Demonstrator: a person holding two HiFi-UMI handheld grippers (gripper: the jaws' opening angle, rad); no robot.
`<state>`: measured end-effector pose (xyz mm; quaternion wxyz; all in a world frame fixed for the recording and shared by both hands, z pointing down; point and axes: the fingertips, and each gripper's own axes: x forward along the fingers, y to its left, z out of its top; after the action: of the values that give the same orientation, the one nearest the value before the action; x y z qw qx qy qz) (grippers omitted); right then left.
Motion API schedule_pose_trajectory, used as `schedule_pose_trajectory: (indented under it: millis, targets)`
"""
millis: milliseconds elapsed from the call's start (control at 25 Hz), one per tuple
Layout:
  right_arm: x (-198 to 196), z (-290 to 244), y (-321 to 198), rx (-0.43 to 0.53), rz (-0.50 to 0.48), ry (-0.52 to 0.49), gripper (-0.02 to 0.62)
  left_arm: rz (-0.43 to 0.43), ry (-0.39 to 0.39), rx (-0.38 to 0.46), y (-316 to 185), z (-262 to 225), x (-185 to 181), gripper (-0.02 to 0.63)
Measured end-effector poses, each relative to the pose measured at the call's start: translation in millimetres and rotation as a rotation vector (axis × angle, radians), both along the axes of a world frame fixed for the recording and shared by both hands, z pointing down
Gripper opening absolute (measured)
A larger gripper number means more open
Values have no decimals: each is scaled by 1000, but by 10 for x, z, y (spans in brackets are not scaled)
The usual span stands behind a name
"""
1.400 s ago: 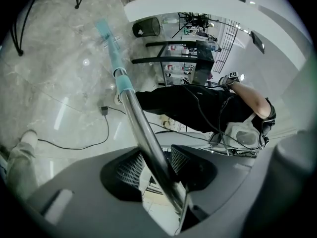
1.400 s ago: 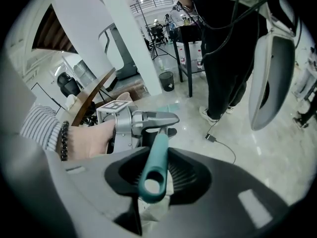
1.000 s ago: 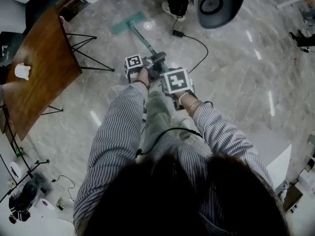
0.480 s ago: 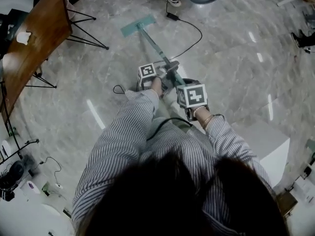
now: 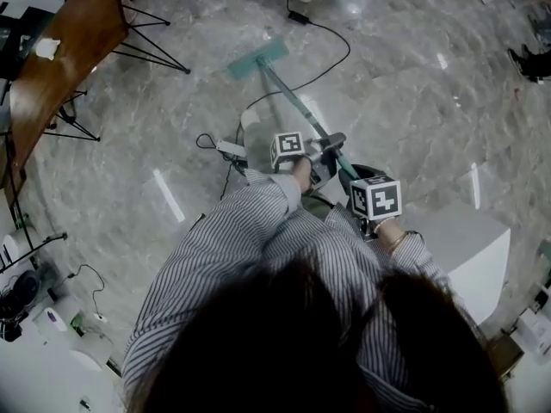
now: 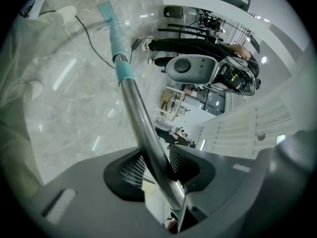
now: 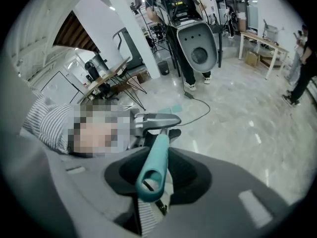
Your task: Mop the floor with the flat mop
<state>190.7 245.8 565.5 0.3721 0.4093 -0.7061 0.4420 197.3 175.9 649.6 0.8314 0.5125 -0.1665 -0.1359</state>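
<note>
Stepping back, you are dragging the mop head (image 5: 258, 58) nearer across the floor (image 5: 413, 101), advancing the stroke. The left gripper (image 5: 320, 147) jaws are pinching the pole (image 6: 136, 103), and the right gripper (image 5: 355, 177) jaws are pinching the handle (image 7: 154, 165).

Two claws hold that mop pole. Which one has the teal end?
The right gripper: it is shut on the teal grip at the pole's top. The left gripper clamps the bare metal shaft, closer to the mop head.

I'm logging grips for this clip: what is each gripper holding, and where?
Both hold the teal-headed flat mop: the left gripper is shut on its shiny metal shaft, the right gripper on the teal grip at the handle's top end.
</note>
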Motion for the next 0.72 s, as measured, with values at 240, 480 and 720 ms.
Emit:
schedule_pose_trajectory:
  millis: [240,480,720]
  targets:
    - [242,-187,507,-15,-13,5,114,151,74,9,567,-195,324,149]
    - [255,-254,724,-38,-22,6,115,244,88,19,824,-284,374,152]
    - [195,-248,723,-44,-39,6,118,268,112,-11,833,-235,317,151]
